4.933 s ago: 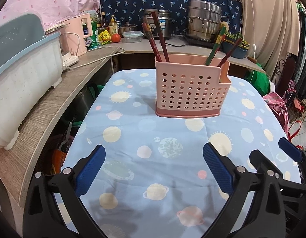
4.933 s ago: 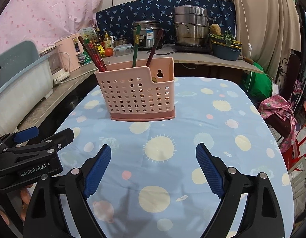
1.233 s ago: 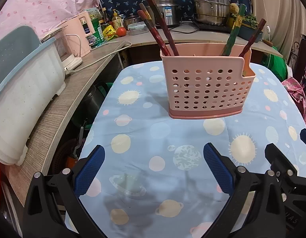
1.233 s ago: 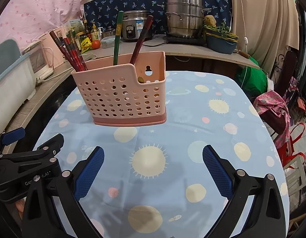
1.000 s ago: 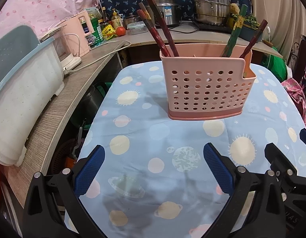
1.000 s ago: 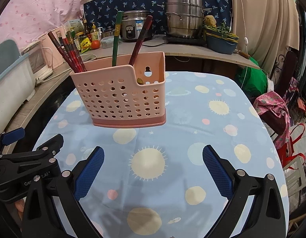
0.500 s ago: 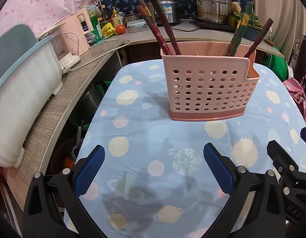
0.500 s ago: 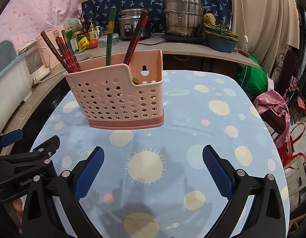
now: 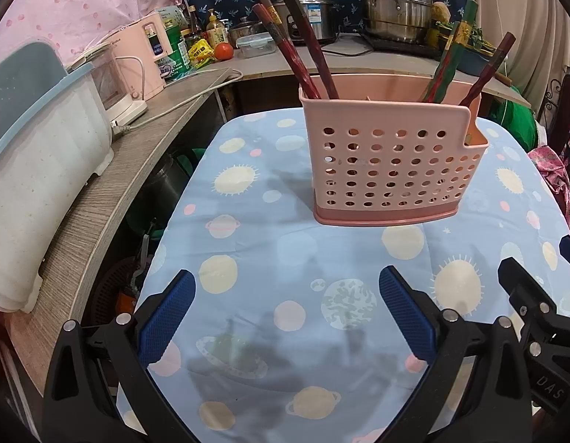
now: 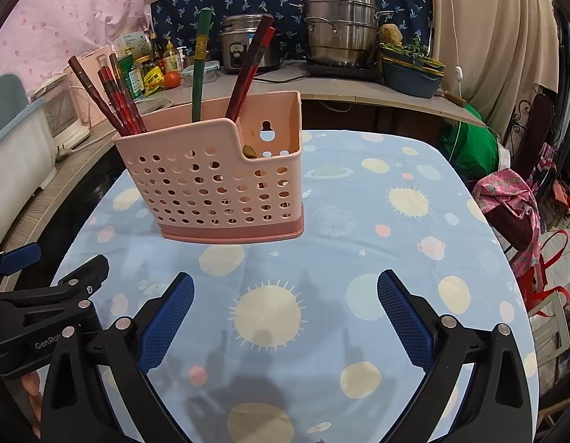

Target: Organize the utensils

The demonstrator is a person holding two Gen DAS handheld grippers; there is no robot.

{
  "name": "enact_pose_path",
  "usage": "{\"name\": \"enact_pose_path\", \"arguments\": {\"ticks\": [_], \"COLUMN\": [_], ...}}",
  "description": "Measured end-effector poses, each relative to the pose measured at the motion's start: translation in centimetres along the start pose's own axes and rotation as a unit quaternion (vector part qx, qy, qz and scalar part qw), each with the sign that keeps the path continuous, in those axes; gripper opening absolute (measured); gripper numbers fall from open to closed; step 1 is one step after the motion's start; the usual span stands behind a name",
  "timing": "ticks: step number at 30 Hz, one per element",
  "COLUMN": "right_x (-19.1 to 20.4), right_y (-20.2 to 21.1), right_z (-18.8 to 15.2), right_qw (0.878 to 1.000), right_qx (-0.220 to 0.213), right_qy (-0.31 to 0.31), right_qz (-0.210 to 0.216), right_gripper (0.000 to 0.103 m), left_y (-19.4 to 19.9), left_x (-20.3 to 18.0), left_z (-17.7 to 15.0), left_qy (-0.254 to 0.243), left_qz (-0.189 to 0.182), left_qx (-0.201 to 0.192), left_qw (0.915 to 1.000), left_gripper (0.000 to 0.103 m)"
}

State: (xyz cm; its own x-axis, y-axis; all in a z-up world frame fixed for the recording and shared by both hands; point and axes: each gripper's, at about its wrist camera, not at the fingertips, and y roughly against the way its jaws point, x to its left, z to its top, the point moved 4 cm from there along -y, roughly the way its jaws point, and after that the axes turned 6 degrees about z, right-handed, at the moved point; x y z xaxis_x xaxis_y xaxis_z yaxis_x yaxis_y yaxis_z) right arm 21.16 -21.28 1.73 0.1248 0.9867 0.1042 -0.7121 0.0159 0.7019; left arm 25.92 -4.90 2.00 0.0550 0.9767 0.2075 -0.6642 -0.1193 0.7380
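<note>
Behind the pink utensil holder point(image 9: 391, 170), a cluttered counter point(image 9: 358, 61) with steel pots point(image 9: 395, 3)

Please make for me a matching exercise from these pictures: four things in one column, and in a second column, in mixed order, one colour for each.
Things:
1. utensil holder
2. tomato
3. steamer pot
4. pads on the fingers of the right gripper

Colours:
a. silver metal
b. blue
c. pink
d. red

Right pairs: 1-c, 2-d, 3-a, 4-b
</note>
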Motion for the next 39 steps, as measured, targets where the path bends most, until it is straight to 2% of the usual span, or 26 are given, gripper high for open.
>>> {"name": "enact_pose_path", "arguments": {"ticks": [31, 39], "right_x": [0.4, 0.4], "right_y": [-1.0, -1.2], "right_z": [0.2, 0.1], "right_qw": [1.0, 1.0], "right_qx": [0.008, 0.01], "right_qy": [0.001, 0.001], "right_qz": [0.002, 0.003], "right_gripper": [0.096, 0.096], "left_y": [-0.3, -0.1], "left_x": [0.5, -0.2], "left_z": [0.0, 0.3], "left_qy": [0.007, -0.007], "left_qz": [0.007, 0.012], "left_qx": [0.004, -0.005], "left_qw": [0.9999, 0.9999], "left_gripper": [0.095, 0.095]}}
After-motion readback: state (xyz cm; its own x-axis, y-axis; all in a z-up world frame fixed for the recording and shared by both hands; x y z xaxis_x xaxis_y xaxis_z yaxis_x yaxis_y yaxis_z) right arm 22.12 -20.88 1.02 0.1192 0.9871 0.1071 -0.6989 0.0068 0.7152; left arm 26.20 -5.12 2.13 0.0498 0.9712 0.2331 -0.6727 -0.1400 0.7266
